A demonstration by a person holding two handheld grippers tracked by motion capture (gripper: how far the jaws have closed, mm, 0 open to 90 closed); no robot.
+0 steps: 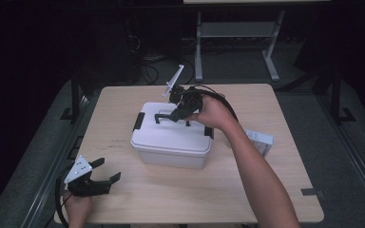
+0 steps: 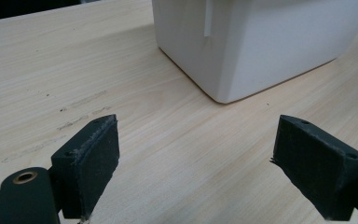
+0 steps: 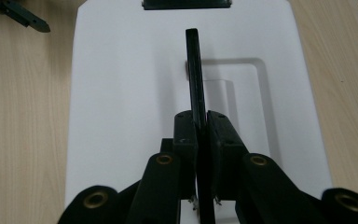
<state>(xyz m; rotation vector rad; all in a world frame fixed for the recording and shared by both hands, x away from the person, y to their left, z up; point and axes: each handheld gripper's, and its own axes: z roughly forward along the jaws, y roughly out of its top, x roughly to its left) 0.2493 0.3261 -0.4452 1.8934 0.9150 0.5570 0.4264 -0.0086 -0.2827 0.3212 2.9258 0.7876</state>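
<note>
A white plastic box (image 1: 171, 142) with a white lid (image 3: 121, 93) and black side latches stands in the middle of the wooden table. Its black carry handle (image 3: 195, 74) is raised upright above the lid. My right gripper (image 1: 178, 114) is over the lid, and its jaws are shut on that handle (image 1: 164, 116), pads pressed against both sides. My left gripper (image 1: 108, 171) rests near the front left edge of the table, jaws wide open with nothing between them. In the left gripper view its pads (image 2: 95, 154) frame bare wood, with a corner of the box (image 2: 242, 46) just beyond.
A small white carton (image 1: 261, 141) lies on the table to the right of the box, behind my right forearm. A grey metal frame (image 1: 237, 33) stands on the floor beyond the table's far edge. Dark floor surrounds the table (image 1: 275, 190).
</note>
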